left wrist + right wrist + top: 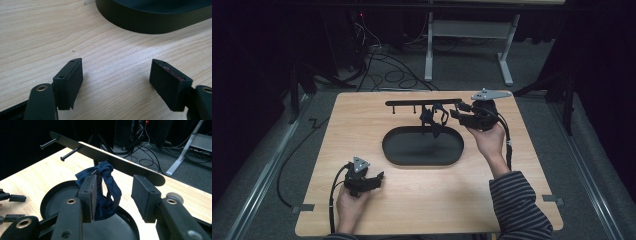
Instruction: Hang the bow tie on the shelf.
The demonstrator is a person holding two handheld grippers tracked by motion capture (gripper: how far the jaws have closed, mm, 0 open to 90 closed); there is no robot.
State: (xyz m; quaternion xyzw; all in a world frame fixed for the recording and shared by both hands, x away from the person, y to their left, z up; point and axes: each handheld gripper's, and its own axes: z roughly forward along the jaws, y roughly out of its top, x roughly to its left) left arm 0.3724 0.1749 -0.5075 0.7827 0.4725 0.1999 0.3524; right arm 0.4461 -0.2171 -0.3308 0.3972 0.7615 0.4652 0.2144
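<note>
A dark blue cloth (432, 120) hangs knotted from a peg of a black rack bar (422, 102) at the back of the table, over the far rim of a black oval tray (387, 146). My right gripper (457, 110) sits just right of the cloth and points left at it. In the right gripper view the cloth (113, 185) hangs just beyond the left jaw and partly in the gap of the right gripper (115, 180); the pads stand apart from it, open. My left gripper (379, 176) rests near the front left, open (116, 62) over bare wood.
The wooden table (512, 165) has free room at the front and right. Two bare pegs (70, 153) stick out of the rack bar (120, 163) left of the cloth. The tray wall (150, 23) lies ahead of the left gripper. Cables and a desk frame lie beyond the table.
</note>
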